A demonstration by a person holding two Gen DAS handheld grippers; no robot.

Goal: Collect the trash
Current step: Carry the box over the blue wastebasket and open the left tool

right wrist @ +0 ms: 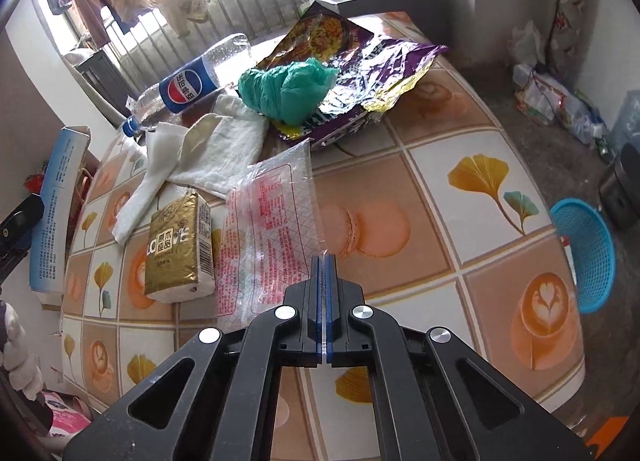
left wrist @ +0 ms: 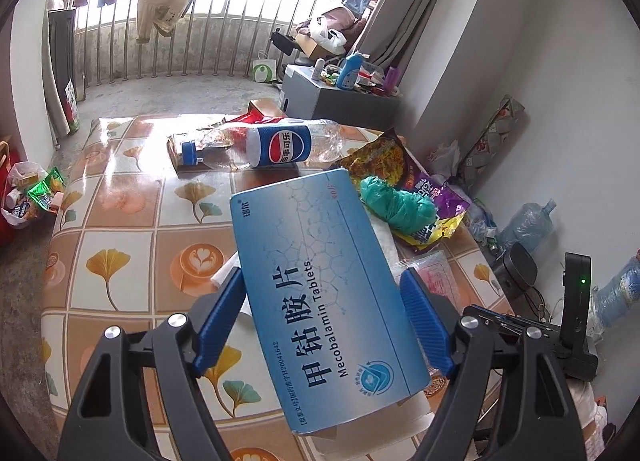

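A blue medicine box [left wrist: 320, 245] hangs tilted above the table, and my left gripper [left wrist: 324, 283] is shut on its long sides; the same box shows at the left edge of the right wrist view [right wrist: 56, 205]. My right gripper [right wrist: 325, 259] is shut, pinching the corner of a clear plastic wrapper with red print [right wrist: 268, 237] that lies on the tiled tablecloth [right wrist: 460, 261]. More trash lies further back: an empty Pepsi bottle [right wrist: 188, 89] on its side, a crumpled purple snack bag [right wrist: 352, 61] and a balled green plastic bag [right wrist: 288, 85] on top of it.
A gold tissue pack [right wrist: 180, 249] and a white cloth [right wrist: 208, 149] lie left of the wrapper. A blue basket [right wrist: 588, 257] stands on the floor past the table's right edge. A white bag of rubbish [left wrist: 28, 197] sits on the floor to the left.
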